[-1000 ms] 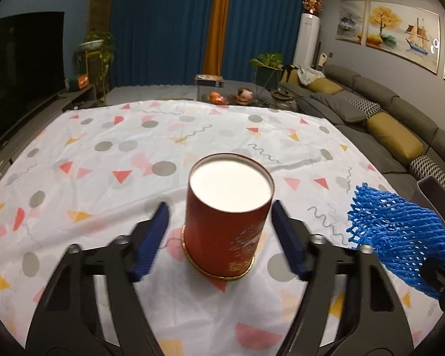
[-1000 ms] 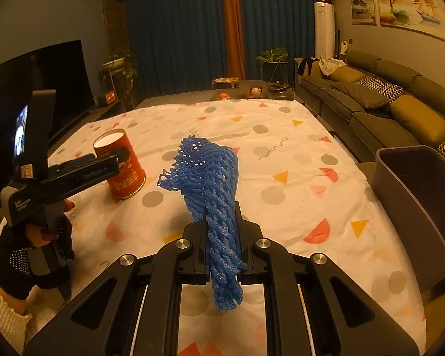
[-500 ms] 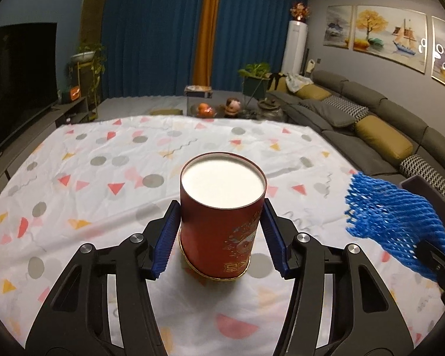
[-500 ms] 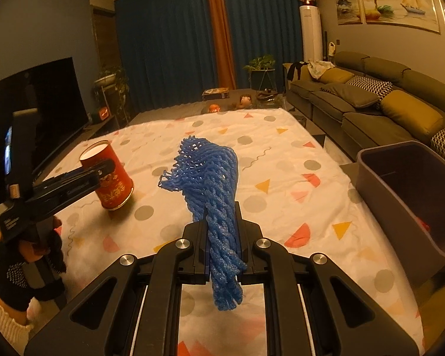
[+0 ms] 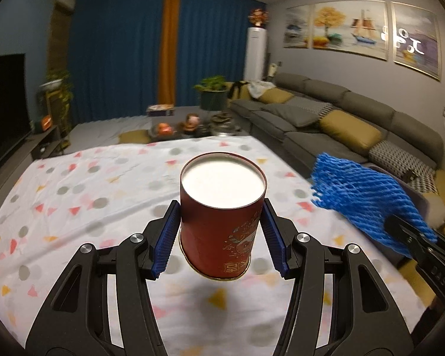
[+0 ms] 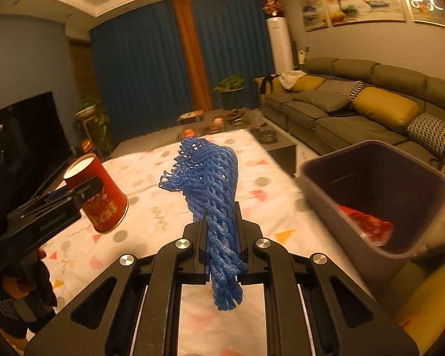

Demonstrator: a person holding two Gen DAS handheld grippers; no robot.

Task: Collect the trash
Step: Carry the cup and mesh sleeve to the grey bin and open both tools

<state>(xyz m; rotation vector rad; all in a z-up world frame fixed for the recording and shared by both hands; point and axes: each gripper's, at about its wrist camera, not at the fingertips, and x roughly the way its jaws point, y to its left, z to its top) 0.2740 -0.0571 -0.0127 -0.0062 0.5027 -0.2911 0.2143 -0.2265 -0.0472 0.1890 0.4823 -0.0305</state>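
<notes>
Left view: left gripper [image 5: 221, 222] jaws part-spread and clamped on the red can [image 5: 222, 216], ribbed blue pads [image 5: 166, 237] flat against both sides of the cylinder; can is off the cloth, tilted slightly, its gold bottom rim showing with tablecloth visible beneath it; smooth matte white top set inside a thin red rim; gold print on the glossy red wall; black jaw links with round silver pivot bolts; white tablecloth [image 5: 74, 195] is creased fabric printed with grey dots, coral and yellow triangles; at right edge, blue foam net [image 5: 368, 198], open diamond mesh, soft tubular shape, pinched at its lower end in the black tip of the right gripper [image 5: 400, 228].

Right view: right gripper [image 6: 221, 234] jaws nearly pressed together, pinching the foam net through its middle; net stands up above the jaws with a frayed, flared upper end and a twisted tail hanging below them; to the right, grey bin [image 6: 335, 190], smooth plastic, rounded-rectangular mouth, tapered walls, just off the table edge; crumpled red glossy wrapper [image 6: 365, 225] lies in its bottom; at left, the can seen side-on and tilted, held clear above the cloth in the left gripper, whose handle is in a dark textured glove [image 6: 14, 305]; background sofa [image 6: 356, 109] in grey upholstery with mustard cushions.
</notes>
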